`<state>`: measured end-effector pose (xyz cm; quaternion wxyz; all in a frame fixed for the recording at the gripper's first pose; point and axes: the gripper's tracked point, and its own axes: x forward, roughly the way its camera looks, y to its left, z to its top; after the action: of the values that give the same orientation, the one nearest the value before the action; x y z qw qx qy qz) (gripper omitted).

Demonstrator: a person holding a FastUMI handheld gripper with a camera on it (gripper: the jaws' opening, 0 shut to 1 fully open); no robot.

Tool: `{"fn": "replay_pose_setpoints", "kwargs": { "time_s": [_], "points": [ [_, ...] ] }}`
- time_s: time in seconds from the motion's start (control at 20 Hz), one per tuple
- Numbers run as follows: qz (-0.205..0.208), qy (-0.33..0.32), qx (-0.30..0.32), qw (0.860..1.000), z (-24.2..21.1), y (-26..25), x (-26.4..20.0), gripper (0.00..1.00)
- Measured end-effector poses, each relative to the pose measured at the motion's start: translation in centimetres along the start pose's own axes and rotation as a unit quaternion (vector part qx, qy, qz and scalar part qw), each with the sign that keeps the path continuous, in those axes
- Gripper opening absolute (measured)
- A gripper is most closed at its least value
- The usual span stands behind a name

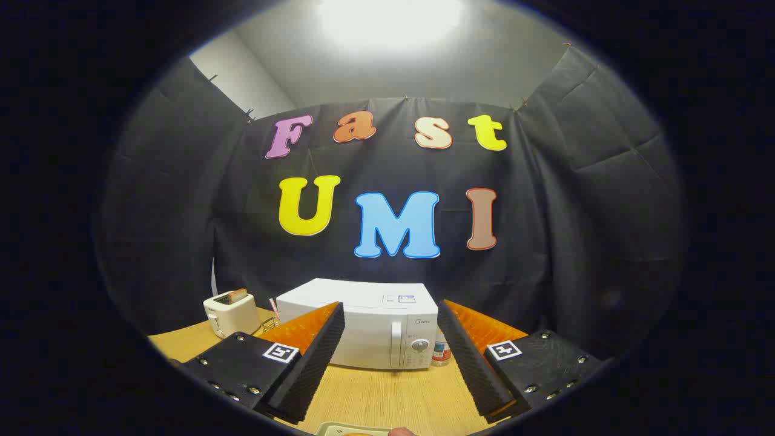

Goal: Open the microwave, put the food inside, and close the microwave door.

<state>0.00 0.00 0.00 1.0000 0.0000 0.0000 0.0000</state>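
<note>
Spread wide and empty at lower centre, the gripper (390, 357) faces the closed microwave (363, 330) just beyond its fingers, whose stiff vertical door handle (396, 344) looks the sensible hold.

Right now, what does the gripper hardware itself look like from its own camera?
The gripper has two wedge-shaped fingers lined with ribbed, textured pads, spread apart. Each finger sits on a flat dark mounting plate studded with small screws, and each plate carries a square black-and-white fiducial tag. No cables visible.
</note>
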Motion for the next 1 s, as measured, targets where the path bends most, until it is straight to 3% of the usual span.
{"fn": "replay_pose_setpoints", "kwargs": {
  "time_s": [0.4,1.0],
  "points": [
    [-0.026,0.013,0.015,0.999,-1.1,-1.7,-0.7,0.97],
    [-0.013,0.009,0.01,1.0,-1.7,-1.4,0.2,0.97]
  ]
}}
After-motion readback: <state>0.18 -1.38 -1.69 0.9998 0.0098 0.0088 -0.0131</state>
